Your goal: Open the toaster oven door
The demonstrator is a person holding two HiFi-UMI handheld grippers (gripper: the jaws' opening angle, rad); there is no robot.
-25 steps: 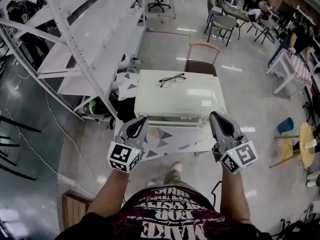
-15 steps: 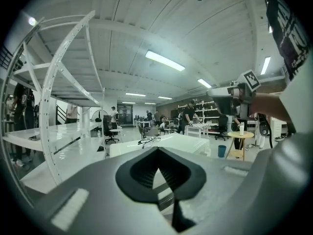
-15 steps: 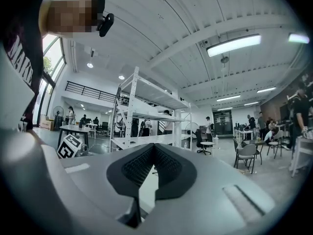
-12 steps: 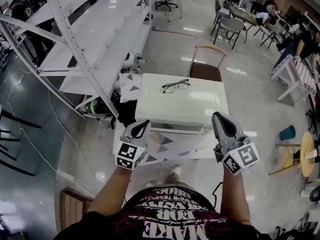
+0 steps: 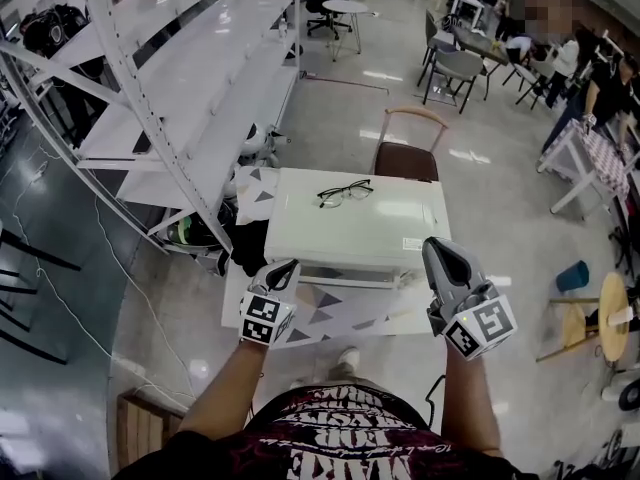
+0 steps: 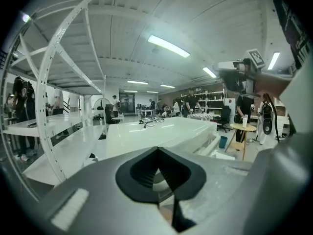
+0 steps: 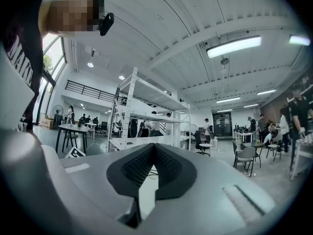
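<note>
The white toaster oven (image 5: 370, 233) stands on a low table, and the head view looks down on its top. Its door faces me and shows only as a thin front edge (image 5: 350, 274). A pair of glasses (image 5: 345, 193) lies on the oven top. My left gripper (image 5: 284, 268) hangs shut just in front of the oven's front left corner, apart from it. My right gripper (image 5: 437, 248) is shut and empty at the front right corner. The left gripper view has the oven top (image 6: 161, 131) beyond the closed left gripper (image 6: 157, 151). The right gripper (image 7: 155, 148) points up into the room.
The table (image 5: 330, 308) under the oven carries a triangle-patterned cloth. A wooden chair (image 5: 408, 153) stands behind it. White shelving (image 5: 180, 78) runs along the left. A stool (image 5: 610, 313) and a blue bin (image 5: 570, 276) are on the right, and people sit at far desks.
My left gripper has dropped lower and now looks smaller in the head view. The right gripper has hardly moved. The head camera has shifted slightly.
</note>
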